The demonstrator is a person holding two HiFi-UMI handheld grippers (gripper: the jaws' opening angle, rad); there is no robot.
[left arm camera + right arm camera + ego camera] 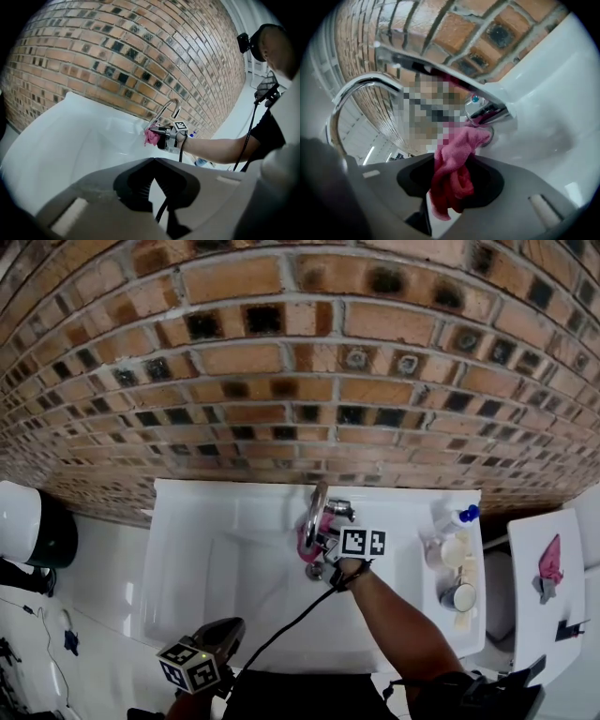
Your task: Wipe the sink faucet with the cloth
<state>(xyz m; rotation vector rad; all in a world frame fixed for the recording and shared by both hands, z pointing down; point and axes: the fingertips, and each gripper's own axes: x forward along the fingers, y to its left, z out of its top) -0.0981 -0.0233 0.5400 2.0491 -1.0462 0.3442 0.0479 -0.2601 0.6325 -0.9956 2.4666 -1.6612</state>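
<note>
Head view first: a rough brick wall [281, 362] with dark square insets curves over a smooth white sink [216, 568], and the slim chrome faucet [317, 504] arches up at its back edge. The right tool [317, 546] is right against the faucet's base with the pink cloth [306, 536] bunched at its tip, while the left tool [228, 628] hangs low at the basin's near rim, well apart. A bottle with a blue cap [461, 517] stands on the right ledge. Over to the left gripper view: the left tool [153, 160] has its dark jaws pressed together with nothing in them, and across the glossy basin [70, 140] the cloth [151, 137] sits beside the curved spout [167, 108]. Right gripper view now: the right tool [452, 176] is clamped on the soft, nubbly cloth [452, 178], whose folded end touches the faucet's round base, under the mirror-bright lever [490, 110] and beside the gooseneck spout [351, 89].
</note>
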